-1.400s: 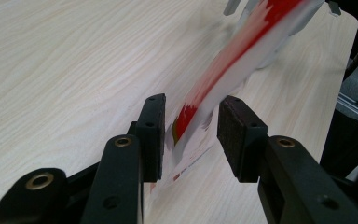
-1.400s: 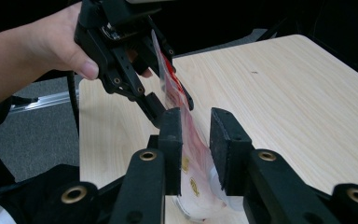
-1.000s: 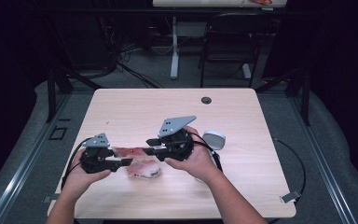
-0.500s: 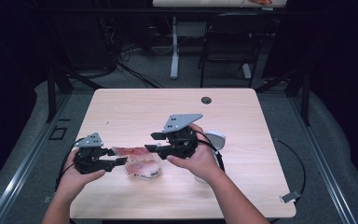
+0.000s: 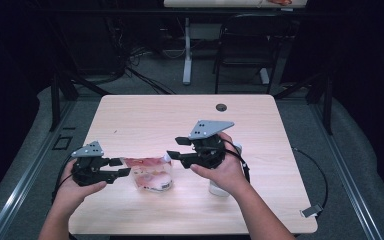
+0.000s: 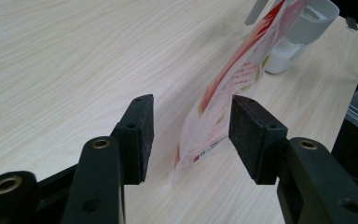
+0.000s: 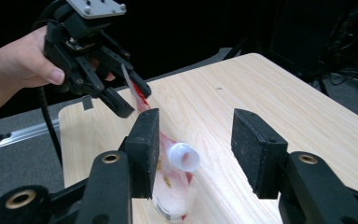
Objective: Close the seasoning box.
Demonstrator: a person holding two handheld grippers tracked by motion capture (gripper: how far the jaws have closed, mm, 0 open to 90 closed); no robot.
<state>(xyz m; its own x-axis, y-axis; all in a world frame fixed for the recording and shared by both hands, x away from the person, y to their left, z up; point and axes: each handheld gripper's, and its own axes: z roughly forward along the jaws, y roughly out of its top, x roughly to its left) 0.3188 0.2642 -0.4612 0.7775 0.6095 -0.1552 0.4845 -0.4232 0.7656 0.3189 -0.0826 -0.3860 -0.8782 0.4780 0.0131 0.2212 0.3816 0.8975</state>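
Note:
A red and white spout pouch (image 5: 150, 175) lies on the wooden table (image 5: 155, 120), its white cap (image 7: 182, 156) toward my right side. My left gripper (image 5: 120, 167) is level at the pouch's left end. Its jaws have just been opening, and the pouch's flat edge (image 6: 205, 135) stands between the pads without touching either; in the left gripper view the gripper (image 6: 191, 100) is open. My right gripper (image 5: 177, 148) hovers just right of and above the pouch. Its jaws have also been opening and hold nothing (image 7: 196, 116). The left gripper (image 7: 133, 99) shows beyond them.
A white container (image 5: 219, 189) stands under my right hand, also visible past the pouch (image 6: 298, 32). A dark grommet hole (image 5: 221, 107) marks the table's far edge. A chair (image 5: 245, 40) and desk legs stand beyond. A cable end (image 5: 310, 210) lies right of the table.
Both grippers' jaws stand wider than before. The right gripper has drawn up and to the right, off the pouch's cap end. The left hand has barely shifted.

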